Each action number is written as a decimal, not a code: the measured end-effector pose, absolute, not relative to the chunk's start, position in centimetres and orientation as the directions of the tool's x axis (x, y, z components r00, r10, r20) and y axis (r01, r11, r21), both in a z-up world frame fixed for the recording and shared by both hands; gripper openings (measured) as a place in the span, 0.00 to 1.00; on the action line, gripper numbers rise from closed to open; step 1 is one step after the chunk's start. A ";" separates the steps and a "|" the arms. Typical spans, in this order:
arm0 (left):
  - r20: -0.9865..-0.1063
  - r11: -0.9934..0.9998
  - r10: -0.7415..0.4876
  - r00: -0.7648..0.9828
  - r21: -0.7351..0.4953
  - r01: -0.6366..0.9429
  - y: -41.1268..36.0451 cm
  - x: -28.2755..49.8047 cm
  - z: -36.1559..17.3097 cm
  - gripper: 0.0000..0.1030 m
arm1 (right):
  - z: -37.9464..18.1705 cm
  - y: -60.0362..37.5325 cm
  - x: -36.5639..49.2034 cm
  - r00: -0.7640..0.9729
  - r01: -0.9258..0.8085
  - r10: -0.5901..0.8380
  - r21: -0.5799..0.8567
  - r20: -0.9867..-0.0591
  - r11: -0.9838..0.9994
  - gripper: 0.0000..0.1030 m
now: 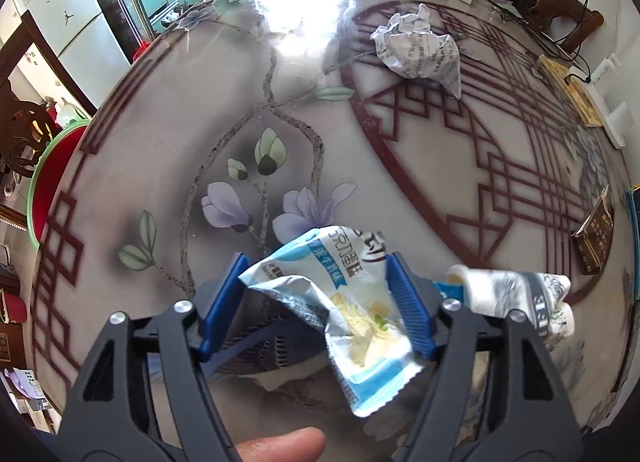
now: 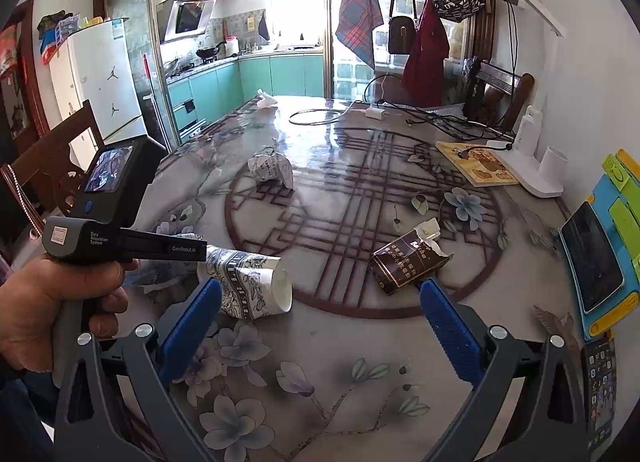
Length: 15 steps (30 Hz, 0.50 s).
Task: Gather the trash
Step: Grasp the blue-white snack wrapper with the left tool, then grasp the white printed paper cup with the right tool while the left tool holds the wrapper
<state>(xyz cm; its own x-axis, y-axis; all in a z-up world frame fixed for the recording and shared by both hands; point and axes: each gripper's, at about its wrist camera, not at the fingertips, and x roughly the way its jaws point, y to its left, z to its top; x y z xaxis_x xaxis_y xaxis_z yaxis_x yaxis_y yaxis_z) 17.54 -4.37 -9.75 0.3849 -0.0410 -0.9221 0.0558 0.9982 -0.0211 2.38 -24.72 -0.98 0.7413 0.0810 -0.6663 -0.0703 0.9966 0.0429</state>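
Ribbed blue pads of the left hand-held gripper [image 1: 316,302] clamp a crinkled snack wrapper [image 1: 352,314] from both sides. No earlier view is available. The wrapper is thin glossy film, white and light blue with printed text and a food picture; its long axis runs diagonally, one end toward the far worktop, the serrated end hanging toward the camera. A fingertip [image 1: 280,444] of the holding hand shows at the lower edge.

Just right of the left hand-held gripper lies a crushed paper cup [image 1: 516,298], white with a blue-grey printed pattern, on its side. From the right wrist view its open mouth [image 2: 282,288] points right.

The right hand-held gripper [image 2: 320,310] hovers with its pads wide apart, nothing between them. Beyond its right pad a torn dark brown cardboard packet [image 2: 406,262] lies flat, its ripped end pointing away and right. A crumpled ball of printed paper [image 1: 420,50] rests well apart, farther along the worktop [image 1: 180,134], a glossy surface printed with flowers and dark red lattice.
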 end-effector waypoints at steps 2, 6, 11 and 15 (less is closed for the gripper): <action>-0.920 0.998 -0.054 0.388 -0.036 0.052 -3.8 17.4 -9.6 0.55 | -1.0 -24.7 2.3 0.741 -0.073 0.080 0.039 -0.666 0.997 0.94; -0.913 0.997 -0.072 0.402 -0.052 0.060 -3.1 17.3 -9.0 0.30 | -1.4 -24.3 2.3 0.737 -0.084 0.085 0.033 -0.671 0.996 0.94; -0.899 0.993 -0.114 0.422 -0.088 0.080 -2.3 17.3 -8.1 0.16 | -1.9 -24.0 2.4 0.731 -0.089 0.084 0.028 -0.677 0.996 0.94; -0.888 0.989 -0.145 0.437 -0.112 0.100 -2.2 17.1 -7.3 0.08 | -2.3 -23.9 2.6 0.726 -0.084 0.079 0.026 -0.683 0.996 0.94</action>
